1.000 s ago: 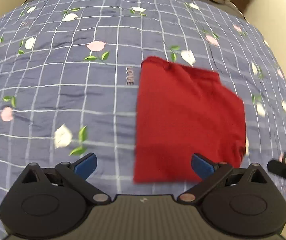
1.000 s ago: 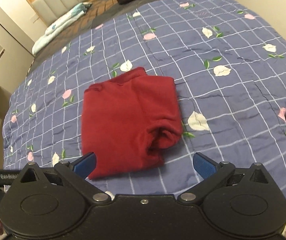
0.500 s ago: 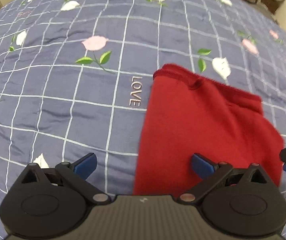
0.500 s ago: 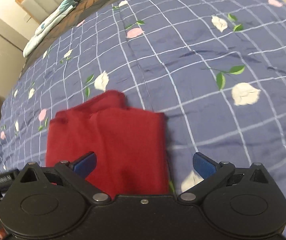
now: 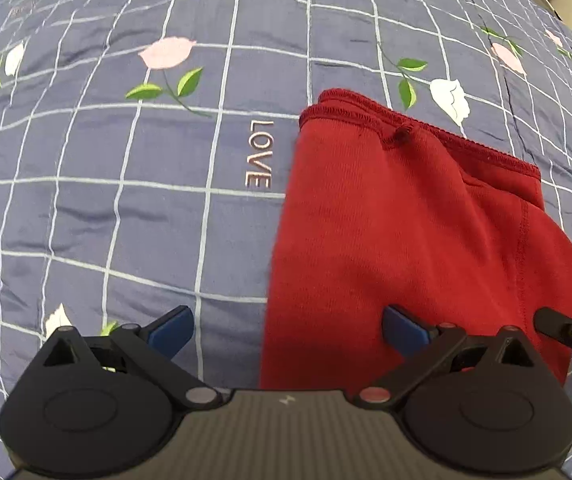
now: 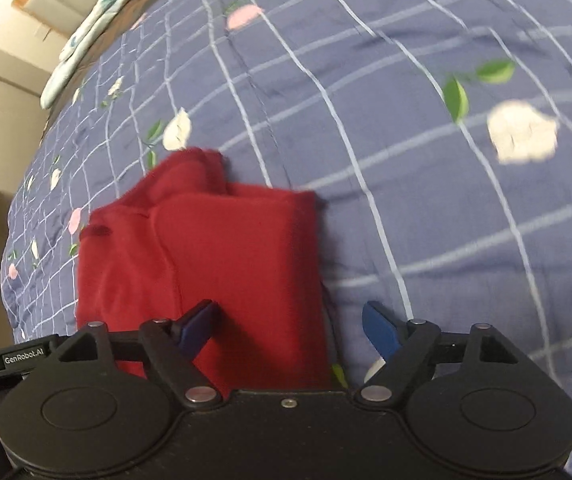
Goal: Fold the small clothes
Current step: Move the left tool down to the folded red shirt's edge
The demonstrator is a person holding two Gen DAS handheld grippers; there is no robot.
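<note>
A folded red garment (image 5: 405, 240) lies flat on the blue checked floral bedspread (image 5: 126, 180). My left gripper (image 5: 286, 330) is open and low over the garment's near left edge, its right finger over the red cloth and its left finger over the bedspread. In the right wrist view the same garment (image 6: 214, 256) fills the lower middle. My right gripper (image 6: 291, 326) is open and straddles the garment's near right edge, its left finger over the cloth. Neither gripper holds anything. The right gripper's tip (image 5: 561, 330) shows at the left wrist view's right edge.
The bedspread has the word LOVE (image 5: 259, 155) stitched just left of the garment. A headboard (image 6: 66, 0) and a rolled light blue cloth (image 6: 86, 36) lie at the far end of the bed. A wall stands at the far left.
Both grippers have come down and forward toward the garment, which now looks much larger in both views. The right gripper's jaws have narrowed a little. The garment has not moved.
</note>
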